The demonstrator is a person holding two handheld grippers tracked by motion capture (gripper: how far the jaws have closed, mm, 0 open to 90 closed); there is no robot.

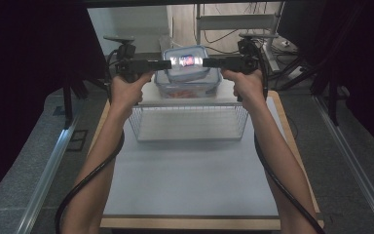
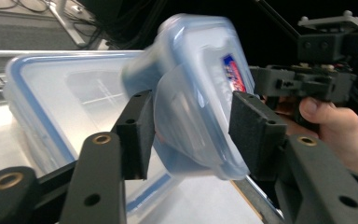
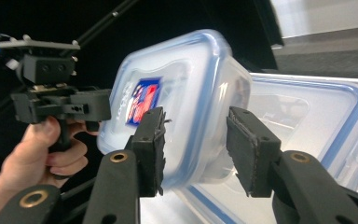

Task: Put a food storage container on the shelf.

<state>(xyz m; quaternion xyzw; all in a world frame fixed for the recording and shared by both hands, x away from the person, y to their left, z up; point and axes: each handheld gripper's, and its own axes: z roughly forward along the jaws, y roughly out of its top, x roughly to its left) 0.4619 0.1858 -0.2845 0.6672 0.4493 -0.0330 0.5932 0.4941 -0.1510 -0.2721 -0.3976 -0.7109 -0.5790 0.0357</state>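
Above the far end of the table, at twelve o'clock from me, I have the small lidded container between both tools, over the larger lidded container that sits beyond the wire basket. My left gripper comes in from nine o'clock, my right gripper from three. Each pair of jaws stands about half open around an end of the small container; in the gripper views I see slim gaps at some pads, so I cannot tell if either truly grips.
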